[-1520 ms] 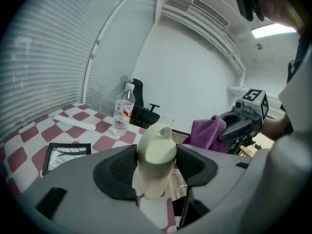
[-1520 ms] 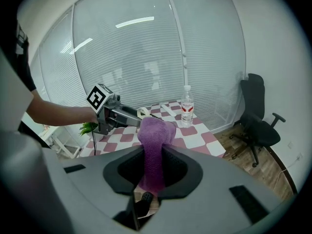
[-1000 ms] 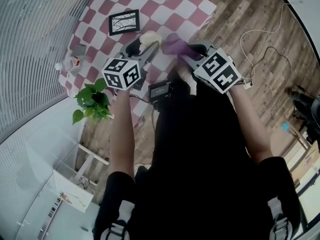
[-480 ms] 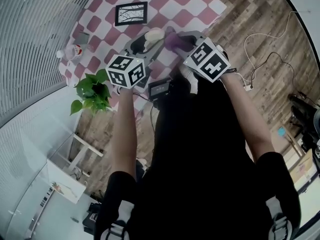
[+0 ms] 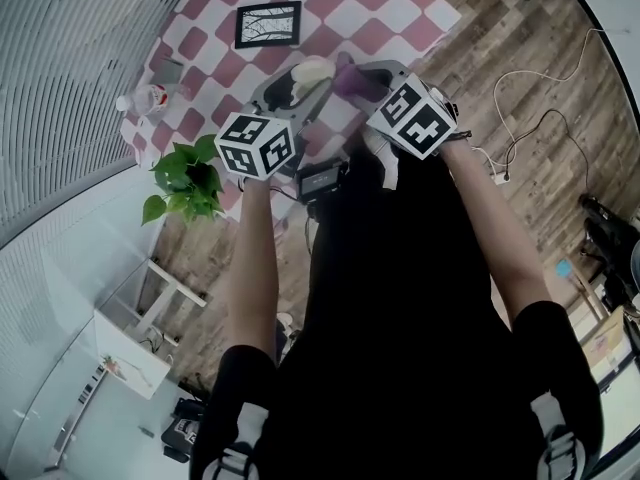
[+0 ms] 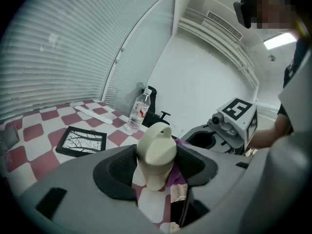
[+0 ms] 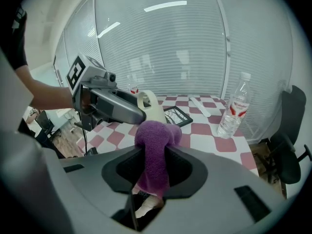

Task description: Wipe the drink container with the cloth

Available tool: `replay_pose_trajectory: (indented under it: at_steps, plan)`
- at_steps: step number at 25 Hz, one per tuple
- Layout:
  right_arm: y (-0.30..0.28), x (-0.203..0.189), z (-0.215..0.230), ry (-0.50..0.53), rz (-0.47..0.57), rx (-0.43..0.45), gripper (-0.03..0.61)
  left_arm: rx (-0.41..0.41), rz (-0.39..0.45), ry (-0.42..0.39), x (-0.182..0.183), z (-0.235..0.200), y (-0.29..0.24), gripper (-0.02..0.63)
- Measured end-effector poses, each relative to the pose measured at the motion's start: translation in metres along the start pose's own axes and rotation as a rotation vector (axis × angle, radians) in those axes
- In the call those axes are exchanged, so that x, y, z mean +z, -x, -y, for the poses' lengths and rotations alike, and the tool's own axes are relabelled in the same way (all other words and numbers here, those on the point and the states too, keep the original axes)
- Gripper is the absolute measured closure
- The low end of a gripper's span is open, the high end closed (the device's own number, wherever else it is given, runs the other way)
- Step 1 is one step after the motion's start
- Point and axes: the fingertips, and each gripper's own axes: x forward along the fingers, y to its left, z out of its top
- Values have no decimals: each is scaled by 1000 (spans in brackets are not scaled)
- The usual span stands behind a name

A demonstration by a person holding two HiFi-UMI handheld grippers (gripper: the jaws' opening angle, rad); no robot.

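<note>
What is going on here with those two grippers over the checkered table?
A person holds a gripper in each hand above the red-and-white checkered table. The left gripper is clamped on a cream drink container, held up off the table. The right gripper is shut on a purple cloth, brought right up beside the container. Whether the cloth is actually pressing on it is hard to tell. A framed picture lies untouched further back.

tongs (image 5: 292, 80) (image 5: 362, 74) 2 | drink container (image 6: 156, 152) 1 | cloth (image 7: 156, 152) 1 | water bottles (image 5: 148, 99) (image 7: 234, 106) 2 | picture frame (image 5: 268, 24) 1 | plant (image 5: 187, 176) 1
</note>
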Motion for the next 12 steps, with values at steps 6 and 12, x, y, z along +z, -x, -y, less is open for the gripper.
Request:
replay_pose_trajectory:
  at_steps: [6,12]
  plan:
    - [-18,-34,10,-8,-71,17,440,25,-4,31,-1,-5,1,344]
    - [-33,-67,20,-23,-139,4,425,53,-21,62,1,-6,-1,344]
